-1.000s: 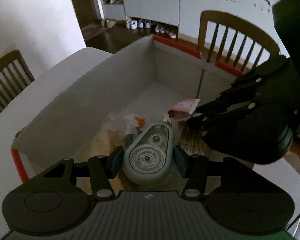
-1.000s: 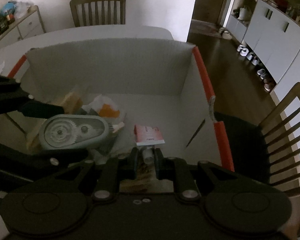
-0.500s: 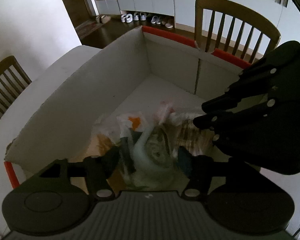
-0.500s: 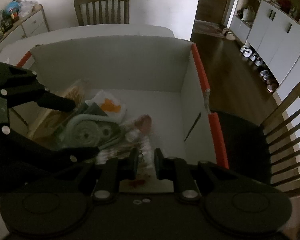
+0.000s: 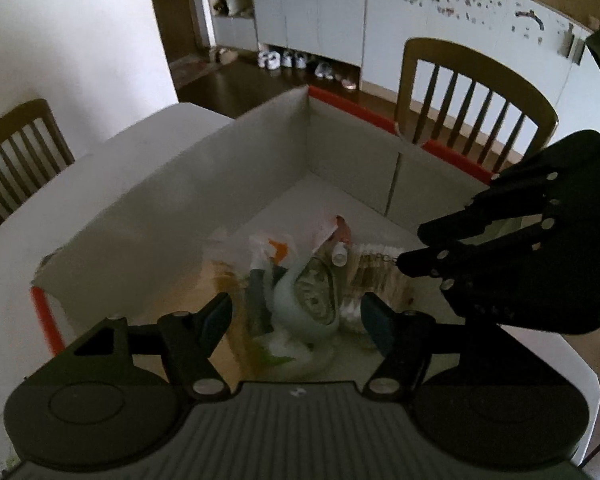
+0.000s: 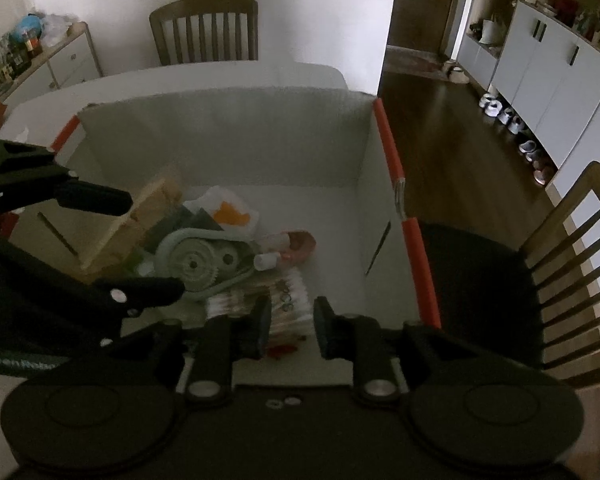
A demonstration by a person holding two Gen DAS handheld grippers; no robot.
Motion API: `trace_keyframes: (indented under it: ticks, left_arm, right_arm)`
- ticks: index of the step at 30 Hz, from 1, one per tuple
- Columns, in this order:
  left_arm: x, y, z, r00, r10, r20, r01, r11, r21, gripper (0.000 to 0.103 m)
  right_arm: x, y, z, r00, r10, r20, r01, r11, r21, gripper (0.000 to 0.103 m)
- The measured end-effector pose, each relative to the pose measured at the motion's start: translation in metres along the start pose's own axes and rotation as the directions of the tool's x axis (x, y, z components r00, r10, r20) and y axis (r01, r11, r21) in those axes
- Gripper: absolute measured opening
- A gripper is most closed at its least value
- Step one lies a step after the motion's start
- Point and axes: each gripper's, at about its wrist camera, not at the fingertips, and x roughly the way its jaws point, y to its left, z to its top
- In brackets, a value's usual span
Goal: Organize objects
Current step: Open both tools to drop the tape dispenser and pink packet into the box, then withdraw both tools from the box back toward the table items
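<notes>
A white cardboard box (image 5: 228,168) with red-taped edges stands on the table and holds a pile of things. The pale green correction-tape dispenser (image 5: 316,300) with visible gears lies tilted on the pile; it also shows in the right wrist view (image 6: 198,260). A small pink-and-white tube (image 6: 284,248) lies beside it. My left gripper (image 5: 296,316) is open and empty above the dispenser. My right gripper (image 6: 288,324) is open and empty above the box's near side; it shows in the left wrist view (image 5: 428,248).
The pile also has a white bag with an orange mark (image 6: 232,212), a tan packet (image 6: 140,216) and cotton swabs (image 6: 292,300). Wooden chairs (image 5: 472,116) stand around the white table (image 5: 112,168). A sideboard (image 6: 44,60) stands far left.
My left gripper opened and dropped the tape dispenser into the box. My right gripper opened and let the pink-and-white tube fall onto the pile. Both grippers have risen a little.
</notes>
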Motion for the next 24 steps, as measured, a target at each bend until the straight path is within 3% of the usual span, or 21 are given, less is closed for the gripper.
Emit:
trace_keyframes:
  ticks: [11, 18, 24]
  left_arm:
    - [-0.047, 0.019, -0.016, 0.995, 0.006, 0.097, -0.001, 0.998, -0.057, 0.070]
    - [-0.076, 0.031, -0.029, 0.989, -0.010, 0.150, 0.023, 0.996, -0.081, 0.070]
    - [-0.106, 0.045, -0.045, 0.981, -0.026, 0.192, 0.046, 0.994, -0.097, 0.070]
  right_arm:
    - [-0.034, 0.022, -0.003, 0.997, 0.012, 0.070, -0.011, 1.000, -0.015, 0.032]
    - [-0.055, 0.040, -0.007, 0.993, 0.008, 0.114, -0.007, 1.000, -0.005, 0.050]
    - [-0.075, 0.055, -0.010, 0.989, -0.003, 0.145, -0.001, 1.000, 0.025, 0.057]
